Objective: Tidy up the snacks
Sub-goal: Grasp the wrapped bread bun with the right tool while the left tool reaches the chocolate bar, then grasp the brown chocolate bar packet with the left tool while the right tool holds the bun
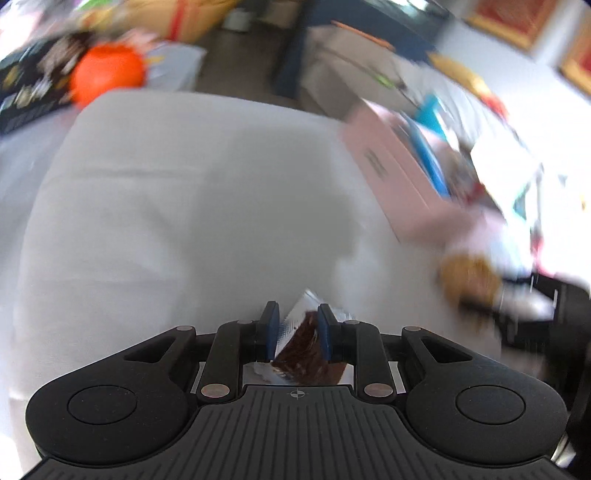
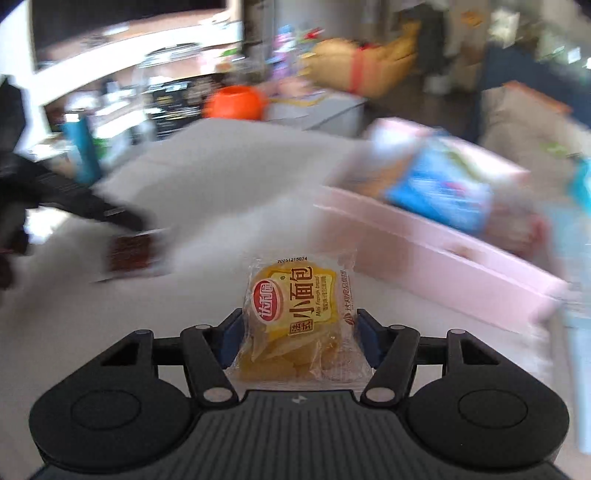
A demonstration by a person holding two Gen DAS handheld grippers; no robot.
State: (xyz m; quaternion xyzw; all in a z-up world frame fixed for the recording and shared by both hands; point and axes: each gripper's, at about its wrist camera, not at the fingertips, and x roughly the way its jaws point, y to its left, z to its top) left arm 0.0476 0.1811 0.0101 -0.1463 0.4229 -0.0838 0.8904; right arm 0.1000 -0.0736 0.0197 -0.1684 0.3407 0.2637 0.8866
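left gripper (image 1: 295, 328) fingers clamp a brown snack (image 1: 304, 349) | right gripper (image 2: 300, 338) fingers clamp a bread pack (image 2: 295, 314) | pink bin (image 2: 436, 258) at desk's (image 1: 184, 203) right edge part filled | both snacks not yet binned

White cloth-covered counter (image 1: 177, 206) below me, creased, a soft shadow on it. Past its far edge, an orange ball-like object (image 1: 107, 75), blurred. Beside that a dark printed panel (image 1: 22, 99), detail unreadable. Farther back, a tan bundle with a red band (image 2: 360, 68). High at the right of the left view, gold-and-red framed pictures (image 1: 513, 18) on a pale wall. A teal upright item (image 2: 82, 147) off the counter's left edge in the right view.
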